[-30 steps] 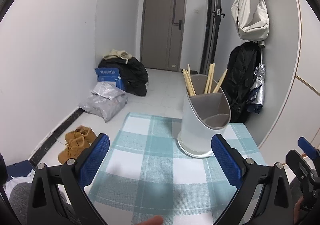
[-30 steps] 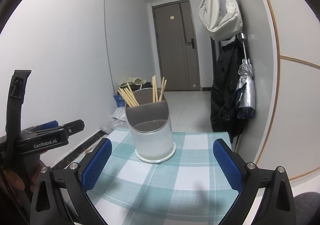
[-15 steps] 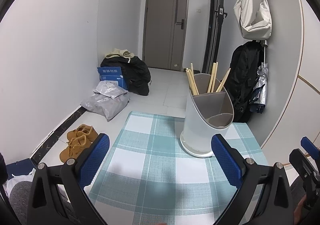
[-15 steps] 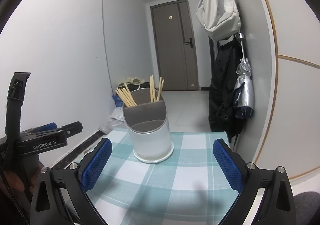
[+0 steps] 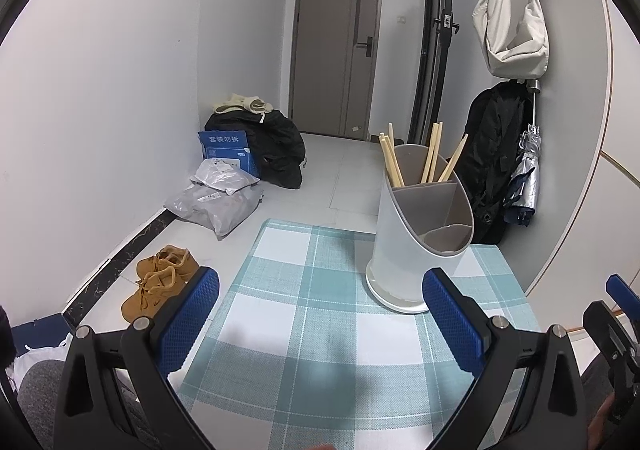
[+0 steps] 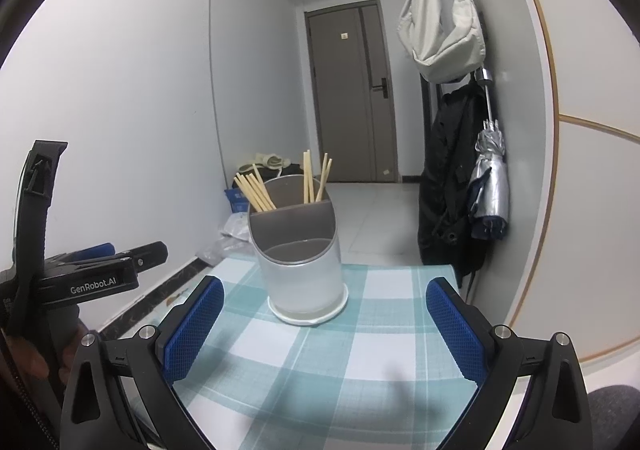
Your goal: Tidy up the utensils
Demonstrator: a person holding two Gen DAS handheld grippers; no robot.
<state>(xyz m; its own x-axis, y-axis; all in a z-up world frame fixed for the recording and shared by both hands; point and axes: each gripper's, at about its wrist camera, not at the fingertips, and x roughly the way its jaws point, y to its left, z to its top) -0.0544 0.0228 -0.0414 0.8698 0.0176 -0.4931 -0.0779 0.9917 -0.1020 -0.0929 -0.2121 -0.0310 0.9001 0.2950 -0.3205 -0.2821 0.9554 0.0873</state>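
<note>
Between the blue pads of the left gripper [image 5: 320, 324], nothing is held; its jaws are spread wide above the checked tablecloth [image 5: 304, 290]. The right gripper [image 6: 325, 324] is likewise released and empty, with bare cloth between its pads.

From the left wrist view, the utensil holder [image 5: 420, 246] stands upright at about one o'clock, just beyond the right-hand pad. From the right wrist view it is seen near twelve o'clock, centred between the pads. The chopsticks [image 5: 412, 161] are already stood in the rear compartments; the front compartment appears empty. No loose utensil can be seen on the cloth, so the sorting is judged to be at or near its end.

If the step in hand is a retreat, it is best done by keeping both grippers level and clear of the holder, since its tall body could be tipped by a sideways knock.

Both grippers are held low and roughly level, pointed forward across the table, the left one being visible at nine o'clock in the right wrist view.
</note>
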